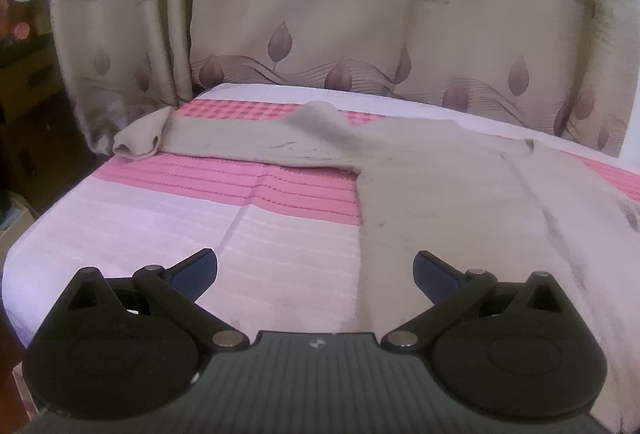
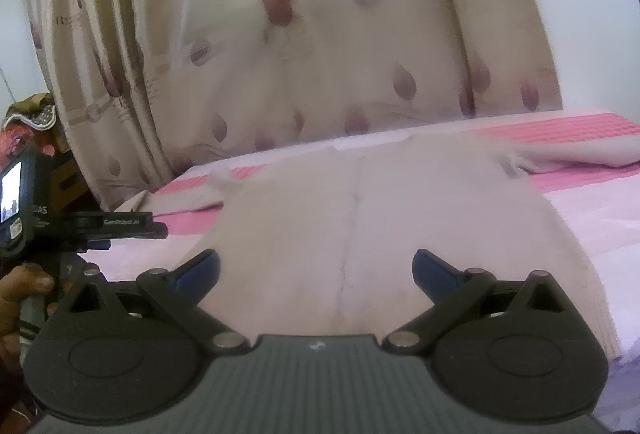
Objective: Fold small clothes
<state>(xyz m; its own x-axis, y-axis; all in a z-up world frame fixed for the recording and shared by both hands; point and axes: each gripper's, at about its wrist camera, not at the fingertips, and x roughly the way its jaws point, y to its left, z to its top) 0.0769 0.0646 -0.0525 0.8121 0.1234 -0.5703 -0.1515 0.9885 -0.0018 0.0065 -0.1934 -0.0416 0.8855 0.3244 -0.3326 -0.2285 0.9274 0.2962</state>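
A beige long-sleeved garment (image 1: 448, 194) lies flat on the pink and white bed cover (image 1: 160, 218), one sleeve (image 1: 224, 144) stretched out to the left. My left gripper (image 1: 316, 270) hovers open above the garment's lower left edge, nothing between its fingers. In the right wrist view the same garment (image 2: 360, 218) looks pale and washed out, with its centre seam running away from me. My right gripper (image 2: 316, 270) is open over the garment's near hem, holding nothing. The left gripper's body (image 2: 80, 222) and a hand (image 2: 24, 286) show at the left edge.
A beige leaf-print curtain (image 1: 340, 26) hangs right behind the bed. Cardboard boxes and clutter (image 1: 24, 74) stand to the left of the bed. The other sleeve (image 2: 580, 154) lies bunched at the far right.
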